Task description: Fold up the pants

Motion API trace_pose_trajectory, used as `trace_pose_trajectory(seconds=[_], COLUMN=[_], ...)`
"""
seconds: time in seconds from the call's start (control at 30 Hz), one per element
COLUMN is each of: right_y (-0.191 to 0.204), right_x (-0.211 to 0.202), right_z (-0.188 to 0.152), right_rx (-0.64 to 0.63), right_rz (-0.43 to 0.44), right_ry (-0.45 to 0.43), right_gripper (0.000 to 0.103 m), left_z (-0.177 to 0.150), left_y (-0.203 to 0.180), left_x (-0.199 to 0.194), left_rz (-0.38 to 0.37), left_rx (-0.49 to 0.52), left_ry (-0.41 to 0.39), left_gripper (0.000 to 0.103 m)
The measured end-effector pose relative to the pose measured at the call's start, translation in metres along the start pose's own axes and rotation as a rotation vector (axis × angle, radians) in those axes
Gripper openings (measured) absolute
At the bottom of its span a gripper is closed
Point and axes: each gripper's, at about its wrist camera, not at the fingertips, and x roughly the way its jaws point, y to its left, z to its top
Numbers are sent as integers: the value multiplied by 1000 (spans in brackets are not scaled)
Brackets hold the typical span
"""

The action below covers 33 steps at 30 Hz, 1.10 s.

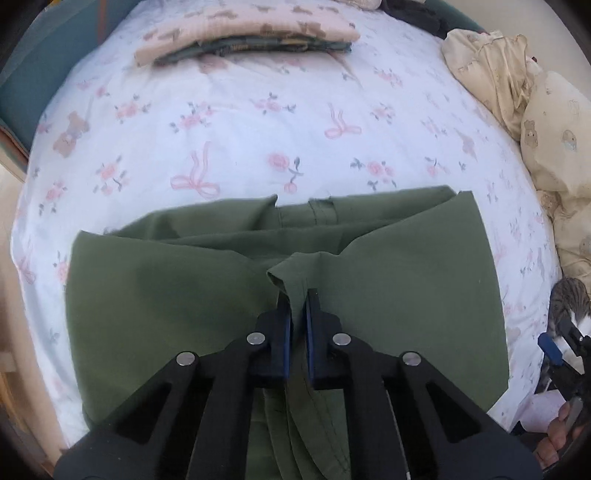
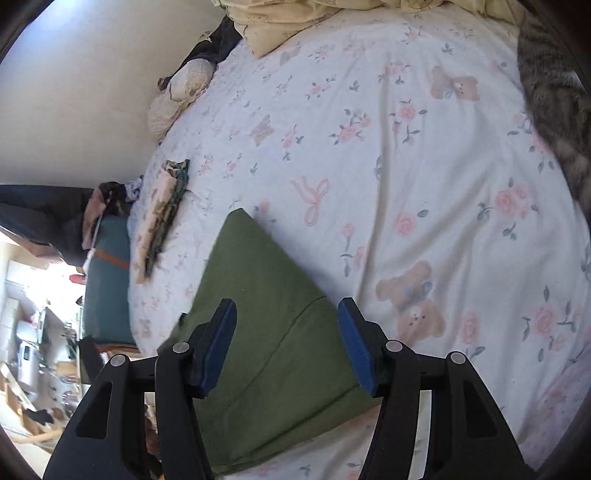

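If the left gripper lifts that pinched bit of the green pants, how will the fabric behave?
Probably floppy: the green pants already bunch into a soft ridge between the left gripper jaws. Likely light, thin cloth with creased layers. Lifting from one point, the fold may sag open on the bedsheet.

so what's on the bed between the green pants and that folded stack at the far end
Nothing: in the left wrist view only bare floral sheet lies between the green pants and the folded stack.
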Motion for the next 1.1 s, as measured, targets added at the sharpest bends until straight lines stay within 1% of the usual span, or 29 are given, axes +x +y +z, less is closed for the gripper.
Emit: trace_pose_trajectory(seconds=[0.07, 0.1, 0.13, 0.2, 0.23, 0.27, 0.3, 0.33, 0.37, 0.4, 0.43, 0.47, 0.5, 0.53, 0.57, 0.6, 0.63, 0.67, 0.7, 0.73, 0.77, 0.83, 0.87, 0.9, 0.97, 1.0, 1.07, 1.1], right_y=[3, 4, 4, 3, 3, 2, 2, 2, 1, 1, 1, 1, 1, 1, 1, 1, 0, -2, -3, -4, -6, -8, -8, -10, -13, -16, -18, -18], right_x=[0, 1, 1, 1, 2, 2, 3, 3, 3, 4, 4, 4, 4, 4, 5, 5, 6, 6, 7, 8, 10, 10, 10, 11, 11, 11, 10, 11], right_z=[0, 0, 0, 0, 0, 0, 1, 1, 1, 1, 1, 0, 0, -1, -1, -1, -1, -1, -2, -2, -3, -6, -7, -9, -11, -11, -12, -13], right_rx=[-10, -9, -5, 7, 12, 16, 20, 23, 25, 25, 24, 22, 19, 16, 13, 9, 9, 12, 14, 18, 22, 21, 19, 18, 28, 42, 51, 48], right_rz=[7, 15, 21, 29, 31, 31, 30, 29, 27, 24, 23, 22, 20, 19, 16, 11, 5, 0, -5, -10, -13, -24, -31, -38, -45, -44, -50, -57], right_ry=[3, 9, 13, 18, 19, 21, 23, 25, 26, 27, 29, 30, 32, 33, 35, 37, 37, 36, 39, 42, 47, 49, 51, 54, 57, 56, 53, 52], right_gripper=[60, 60, 60, 60, 60, 61, 61, 61, 61, 61, 61, 61, 61, 61, 61, 61, 61, 61, 61, 61, 61, 61, 61, 61, 61, 61, 61, 61], left_z=[7, 12, 17, 24, 26, 27, 27, 25, 22, 20, 18, 15, 10, 2, -5, -17, -28, -39, -47, -53, -55, -61, -64, -67, -69, -69, -73, -80], left_y=[0, 1, 3, 6, 6, 6, 6, 7, 12, 14, 17, 17, 16, 10, 4, -3, -9, -15, -17, -14, -8, 1, 6, 16, 22, 22, 12, 3], left_x=[-16, -23, -29, -34, -31, -23, -11, -3, -4, -9, -17, -27, -38, -47, -51, -53, -49, -42, -32, -22, -11, 10, 17, 21, 12, 2, -22, -37], left_rz=[-24, -22, -13, 32, 45, 48, 56, 103, 151, 172, 195, 206, 186, 128, 70, 0, -43, -55, -50, -43, -31, 14, 21, 20, -5, -17, -34, -57], left_rx=[-7, -6, -4, 1, 6, 8, 6, -7, -25, -35, -46, -53, -45, -17, 5, 25, 51, 80, 94, 73, 48, 36, 34, -7, -76, -88, -48, -8], left_ry=[-45, -68, -85, -115, -110, -82, -19, 26, 20, -11, -59, -113, -166, -205, -206, -188, -156, -121, -84, -46, -13, 36, 57, 75, 87, 82, 40, 10], left_gripper=[3, 3, 3, 3, 7, 8, 15, 31, 43, 47, 51, 51, 51, 49, 44, 39, 34, 30, 27, 22, 20, 20, 20, 20, 20, 19, 19, 19])
